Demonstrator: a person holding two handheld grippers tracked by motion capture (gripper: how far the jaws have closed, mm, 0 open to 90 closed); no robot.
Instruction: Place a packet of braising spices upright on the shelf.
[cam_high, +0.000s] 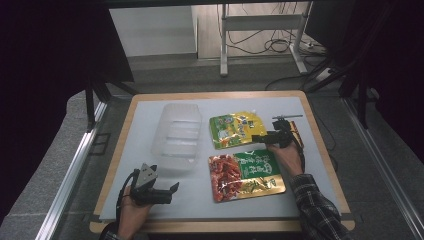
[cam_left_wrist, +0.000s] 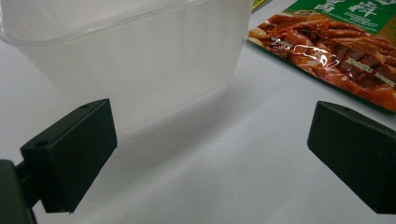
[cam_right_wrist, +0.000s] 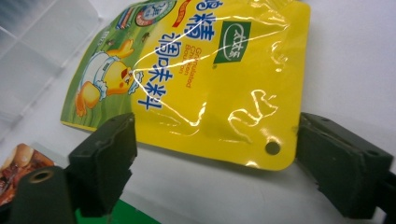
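At lower left, left gripper (cam_high: 167, 192) gapes near clear tub (cam_high: 177, 135); right gripper (cam_high: 260, 138), mid-right, spread at yellow pouch (cam_high: 235, 129).

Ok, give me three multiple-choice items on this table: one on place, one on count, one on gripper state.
1. The clear plastic tub lies where relative to the yellow pouch?
A. to its left
B. on top of it
C. to its right

2. How many food pouches lie on the table?
A. one
B. two
C. four

3. The right gripper is
A. shut on the pouch
B. open at the pouch's edge
C. holding the tub

A: high view shows it leftward.
B: yellow pouch plus the red-green pouch.
B: jaws stand apart.
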